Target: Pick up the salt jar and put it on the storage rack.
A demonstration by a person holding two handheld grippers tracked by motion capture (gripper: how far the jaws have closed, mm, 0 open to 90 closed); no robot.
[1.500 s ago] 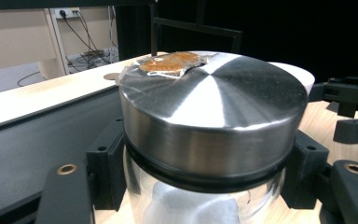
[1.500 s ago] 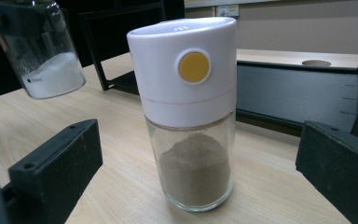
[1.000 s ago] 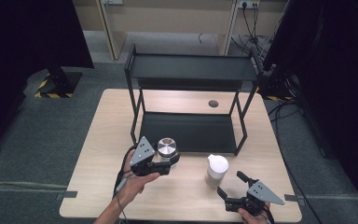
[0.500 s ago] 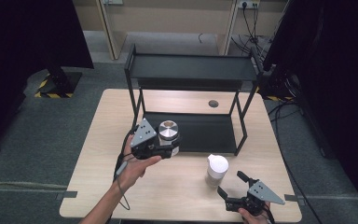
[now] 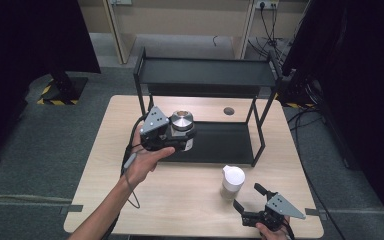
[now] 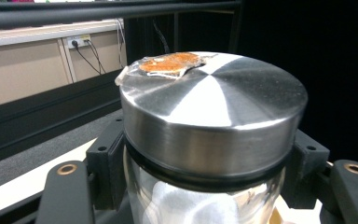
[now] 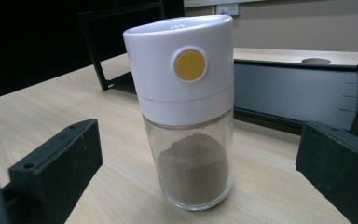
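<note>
Steel-lidded jar | our left tongs clamp it above the desk | right tongs wide, near shaker

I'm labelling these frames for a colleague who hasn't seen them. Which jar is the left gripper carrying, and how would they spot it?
Start at the black two-tier rack on the wooden table. In front of the rack's left end, the left gripper holds a glass jar above the table. Its flat brushed-steel lid bears a torn orange sticker, unlike the white-capped shaker with a yellow button standing near the right gripper.
</note>
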